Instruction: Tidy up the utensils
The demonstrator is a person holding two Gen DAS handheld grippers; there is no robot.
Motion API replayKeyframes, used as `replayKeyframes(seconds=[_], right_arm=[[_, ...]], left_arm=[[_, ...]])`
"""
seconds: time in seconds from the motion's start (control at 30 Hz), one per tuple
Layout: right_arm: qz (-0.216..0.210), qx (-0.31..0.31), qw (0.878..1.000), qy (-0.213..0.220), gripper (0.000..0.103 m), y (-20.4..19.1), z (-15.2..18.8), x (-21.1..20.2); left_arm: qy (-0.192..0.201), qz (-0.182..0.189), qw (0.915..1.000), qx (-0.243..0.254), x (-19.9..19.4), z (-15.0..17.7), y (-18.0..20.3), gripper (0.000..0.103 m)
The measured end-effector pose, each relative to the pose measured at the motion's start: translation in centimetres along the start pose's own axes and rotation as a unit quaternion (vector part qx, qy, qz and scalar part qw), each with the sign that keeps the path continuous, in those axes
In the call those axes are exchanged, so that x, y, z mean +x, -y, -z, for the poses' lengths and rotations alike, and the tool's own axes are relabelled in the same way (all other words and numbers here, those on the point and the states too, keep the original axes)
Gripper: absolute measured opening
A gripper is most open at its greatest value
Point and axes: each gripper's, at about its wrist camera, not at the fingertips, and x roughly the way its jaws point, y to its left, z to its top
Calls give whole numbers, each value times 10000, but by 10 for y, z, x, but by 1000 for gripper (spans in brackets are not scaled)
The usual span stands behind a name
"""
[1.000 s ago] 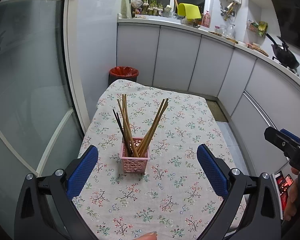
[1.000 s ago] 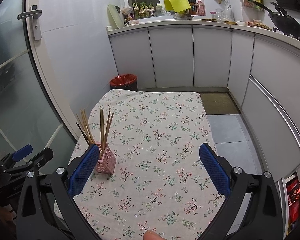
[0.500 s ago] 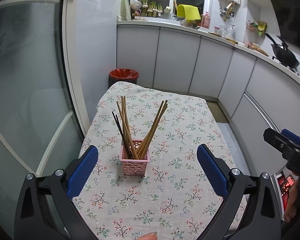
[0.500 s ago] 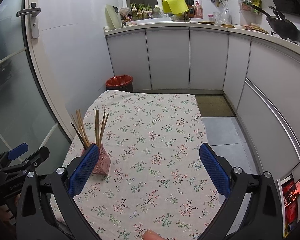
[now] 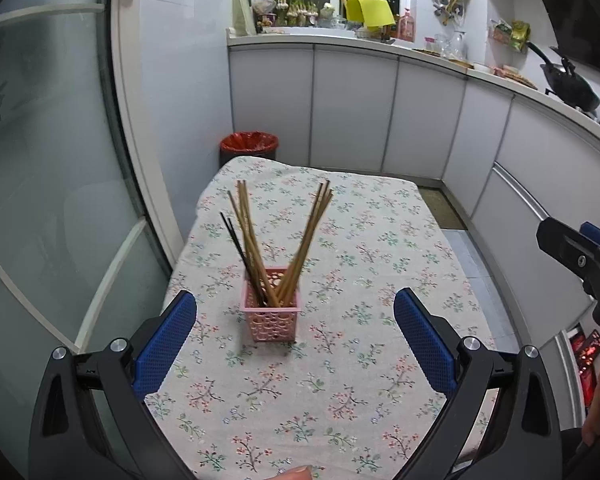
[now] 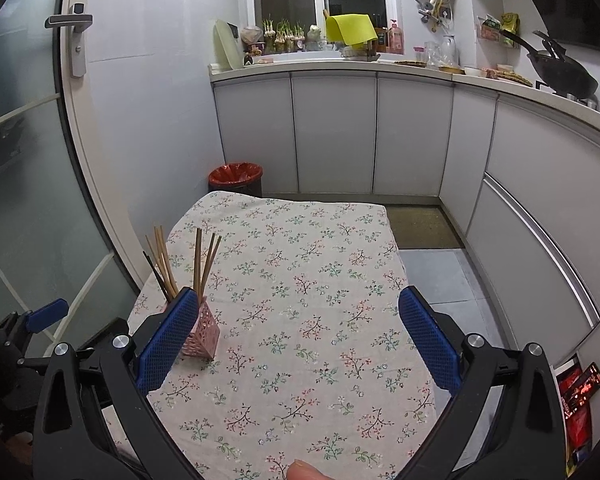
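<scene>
A pink perforated holder (image 5: pixel 271 306) stands on the floral tablecloth (image 5: pixel 340 248), with several wooden chopsticks (image 5: pixel 300 236) and dark ones (image 5: pixel 236 240) fanned out in it. My left gripper (image 5: pixel 296 344) is open and empty, just in front of the holder and above the cloth. In the right wrist view the holder (image 6: pixel 202 332) sits at the table's left edge, partly hidden behind my left finger pad (image 6: pixel 168 336). My right gripper (image 6: pixel 298 340) is open and empty over the table's middle (image 6: pixel 320 280). The right gripper also shows at the left wrist view's right edge (image 5: pixel 580 252).
A red-lined bin (image 5: pixel 249 148) stands beyond the table's far end. White cabinets (image 6: pixel 340 132) and a counter run along the back and right. A glass door (image 5: pixel 40 160) borders the table's left side. A wok (image 6: pixel 560 72) sits on the counter at right.
Both grippers have drawn back and risen slightly; the holder sits a little farther off in the left wrist view and lower left in the right wrist view. Both stay open.
</scene>
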Motion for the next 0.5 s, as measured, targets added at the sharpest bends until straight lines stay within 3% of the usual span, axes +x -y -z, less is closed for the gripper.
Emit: replayKeyframes(seconds=[0.5], right_arm=[[48,-73,9999,-74,96,-5,1,8]], left_arm=[[90,-120,9997,-179,-2,-2,-10,96]])
